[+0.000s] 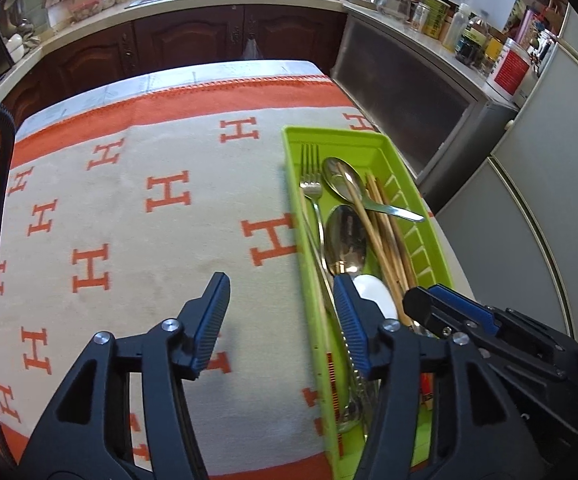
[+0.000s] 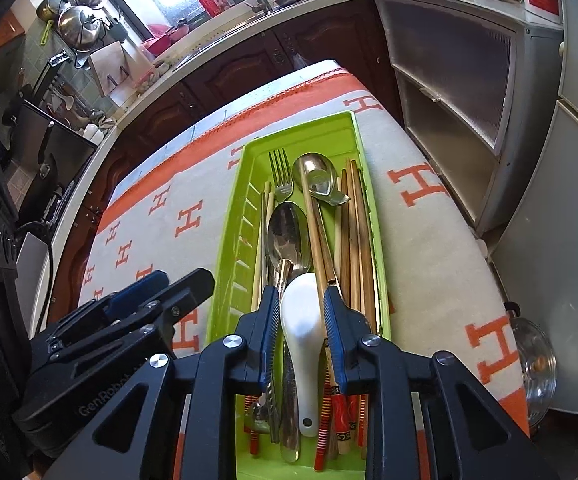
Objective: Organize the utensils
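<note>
Green tray (image 2: 249, 152) packed: fork (image 2: 281, 178), spoons, chopsticks. Right gripper (image 2: 301, 300) straddling white spoon (image 2: 303, 320), pads not pressing. Left gripper (image 1: 281, 300) wide apart, empty.

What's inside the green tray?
The green plastic tray holds a steel fork, metal spoons, wooden chopsticks and a white ceramic spoon. The tray's near floor is covered.

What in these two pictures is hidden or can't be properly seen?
- Near end of the green tray: left wrist view, covered by the left gripper.
- Chopsticks, exact count: right wrist view, they overlap.
- Whether the right gripper touches the white spoon: unclear.
- Jar labels: too small.
</note>
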`<state>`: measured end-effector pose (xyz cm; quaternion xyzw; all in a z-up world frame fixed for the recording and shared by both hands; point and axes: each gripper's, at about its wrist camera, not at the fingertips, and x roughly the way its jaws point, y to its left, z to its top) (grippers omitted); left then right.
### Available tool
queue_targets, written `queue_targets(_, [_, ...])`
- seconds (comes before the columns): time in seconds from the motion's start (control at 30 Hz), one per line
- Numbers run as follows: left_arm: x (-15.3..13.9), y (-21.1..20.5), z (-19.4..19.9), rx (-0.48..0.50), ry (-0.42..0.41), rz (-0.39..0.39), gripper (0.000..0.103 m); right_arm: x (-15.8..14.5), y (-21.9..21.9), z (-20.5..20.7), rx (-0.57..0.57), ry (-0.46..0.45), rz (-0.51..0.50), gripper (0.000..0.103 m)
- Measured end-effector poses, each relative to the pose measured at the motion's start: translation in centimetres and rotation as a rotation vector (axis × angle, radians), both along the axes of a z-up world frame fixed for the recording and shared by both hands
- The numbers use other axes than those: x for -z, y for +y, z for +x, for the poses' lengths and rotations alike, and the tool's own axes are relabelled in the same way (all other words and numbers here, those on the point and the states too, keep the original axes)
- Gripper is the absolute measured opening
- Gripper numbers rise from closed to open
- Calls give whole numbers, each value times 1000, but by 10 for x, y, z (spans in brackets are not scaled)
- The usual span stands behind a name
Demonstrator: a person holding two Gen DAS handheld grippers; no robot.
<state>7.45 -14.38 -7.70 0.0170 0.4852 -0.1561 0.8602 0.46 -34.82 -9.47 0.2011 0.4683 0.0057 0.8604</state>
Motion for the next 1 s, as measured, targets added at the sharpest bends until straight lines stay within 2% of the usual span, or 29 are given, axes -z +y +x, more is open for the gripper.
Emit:
queue_targets(0.17, [-7, 16, -4, -43, -23, 23, 52, -3, 13, -1, -29, -5, -24, 24])
queue_targets(0.33, [-17, 32, -10, -81, -51, 37, 52, -11, 23, -6, -34, -23, -56, 36])
queue_targets(0.47, [-27, 46, -19, -118, -84, 66, 53, -22, 30, -13, -40, -45, -85, 39])
queue_targets(0.63, [-39, 68, -29, -180, -109, 97, 60, -39, 40, -23, -46, -77, -110, 55])
queue_targets(0.8, [-54, 96, -43, -246, -129, 108, 71, -53, 59, -32, -92, -99, -144, 56])
queue_targets(1.0, [-74, 129, -65, -301, -176, 132, 76, -69, 96, -44, -173, -128, -176, 58])
